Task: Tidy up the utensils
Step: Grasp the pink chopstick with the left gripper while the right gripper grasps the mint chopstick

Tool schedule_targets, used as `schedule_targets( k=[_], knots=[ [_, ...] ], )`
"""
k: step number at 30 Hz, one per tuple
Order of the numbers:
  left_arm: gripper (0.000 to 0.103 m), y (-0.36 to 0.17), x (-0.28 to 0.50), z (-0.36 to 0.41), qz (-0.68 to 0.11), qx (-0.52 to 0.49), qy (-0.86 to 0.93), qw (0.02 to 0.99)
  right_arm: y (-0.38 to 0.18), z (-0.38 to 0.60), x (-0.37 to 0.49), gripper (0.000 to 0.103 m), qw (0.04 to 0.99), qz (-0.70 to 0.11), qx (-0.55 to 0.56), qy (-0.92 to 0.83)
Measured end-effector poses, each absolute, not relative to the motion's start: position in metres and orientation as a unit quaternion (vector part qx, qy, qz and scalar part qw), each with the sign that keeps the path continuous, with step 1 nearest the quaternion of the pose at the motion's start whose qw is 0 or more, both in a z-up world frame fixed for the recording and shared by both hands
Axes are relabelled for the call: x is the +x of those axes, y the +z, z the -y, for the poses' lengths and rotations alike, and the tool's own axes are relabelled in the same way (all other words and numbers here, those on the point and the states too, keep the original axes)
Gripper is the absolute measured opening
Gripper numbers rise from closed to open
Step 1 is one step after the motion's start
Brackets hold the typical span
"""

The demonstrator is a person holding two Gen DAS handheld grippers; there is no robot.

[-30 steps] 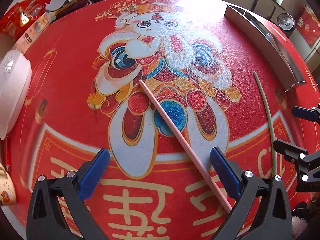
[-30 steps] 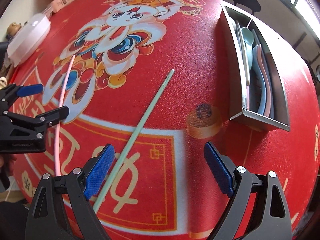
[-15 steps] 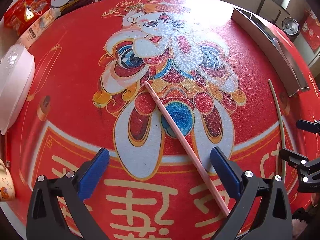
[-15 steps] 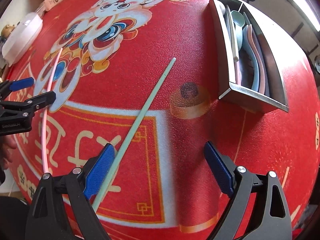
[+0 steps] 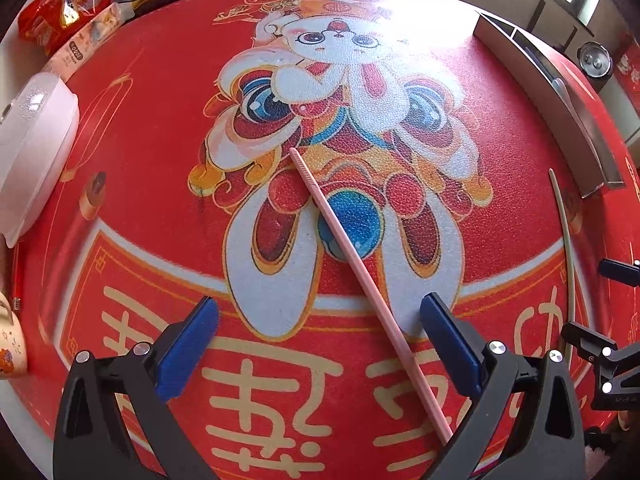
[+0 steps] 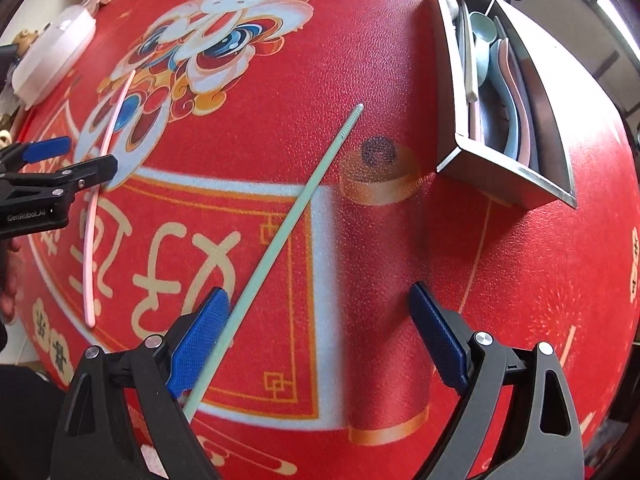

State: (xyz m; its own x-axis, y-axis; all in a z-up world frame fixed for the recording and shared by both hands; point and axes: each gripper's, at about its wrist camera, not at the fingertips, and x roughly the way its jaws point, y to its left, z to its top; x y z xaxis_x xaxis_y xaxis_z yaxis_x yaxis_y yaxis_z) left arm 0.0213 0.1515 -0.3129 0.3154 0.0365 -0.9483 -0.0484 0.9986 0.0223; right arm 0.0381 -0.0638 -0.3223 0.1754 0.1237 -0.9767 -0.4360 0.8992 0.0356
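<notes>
A pink chopstick [image 5: 352,268] lies flat on the red printed mat, running under the right finger of my left gripper [image 5: 320,344], which is open and empty. It shows as a pink chopstick [image 6: 100,200] at the left of the right wrist view, beside the left gripper [image 6: 68,158]. A pale green chopstick [image 6: 288,232] lies diagonally by the left finger of my right gripper [image 6: 320,340], also open and empty. The same green chopstick [image 5: 566,248] shows at the right in the left wrist view. A steel utensil tray [image 6: 452,92] holds spoons and chopsticks.
A white lidded dish [image 5: 28,152] sits at the mat's left edge, with snack packets [image 5: 64,20] behind it. A patterned cup [image 5: 10,344] stands at the near left. The steel tray's wall [image 5: 560,104] runs along the right side. A person's hand [image 6: 8,272] shows at the left edge.
Both grippers have drawn nearer to the mat and their chopsticks; the views shifted slightly. The chopsticks themselves have not moved, and both grippers stayed open.
</notes>
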Motion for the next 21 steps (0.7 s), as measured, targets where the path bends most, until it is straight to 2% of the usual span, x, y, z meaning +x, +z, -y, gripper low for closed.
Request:
schedule_targets(
  k=[2,4,7,9,10,12,13,15,17,19,21],
  knots=[
    [0.094,-0.312,0.018,-0.147,-0.586,0.001,0.016,0.81,-0.322,0.069,0.033,0.088,0.754,-0.616,-0.129,0.188],
    [0.087,-0.309,0.015,-0.143,-0.585,0.006,0.007,0.811,-0.322,0.075,0.029,0.087,0.753,-0.616,-0.131,0.189],
    [0.067,-0.303,0.01,-0.134,-0.581,0.016,-0.011,0.814,-0.322,0.085,0.023,0.081,0.755,-0.614,-0.13,0.19],
    [0.045,-0.3,0.006,-0.125,-0.577,0.026,-0.026,0.816,-0.32,0.091,0.021,0.07,0.757,-0.611,-0.128,0.191],
    [0.04,-0.299,0.005,-0.12,-0.576,0.03,-0.033,0.816,-0.319,0.094,0.02,0.067,0.757,-0.611,-0.128,0.191],
    [0.024,-0.298,0.005,-0.115,-0.577,0.033,-0.044,0.815,-0.317,0.099,0.021,0.056,0.759,-0.61,-0.125,0.191],
    [0.021,-0.298,0.006,-0.113,-0.577,0.031,-0.046,0.815,-0.316,0.102,0.02,0.053,0.759,-0.609,-0.125,0.192],
    [0.015,-0.298,0.007,-0.114,-0.577,0.025,-0.045,0.815,-0.314,0.106,0.017,0.036,0.76,-0.606,-0.128,0.199],
    [0.011,-0.298,0.01,-0.118,-0.577,0.01,-0.042,0.816,-0.309,0.115,0.013,0.026,0.751,-0.612,-0.133,0.211],
    [0.008,-0.299,0.012,-0.121,-0.576,-0.003,-0.04,0.817,-0.308,0.12,0.012,0.011,0.75,-0.613,-0.127,0.214],
    [0.006,-0.3,0.016,-0.123,-0.574,-0.014,-0.043,0.818,-0.307,0.126,0.013,0.007,0.753,-0.613,-0.118,0.208]
  ],
)
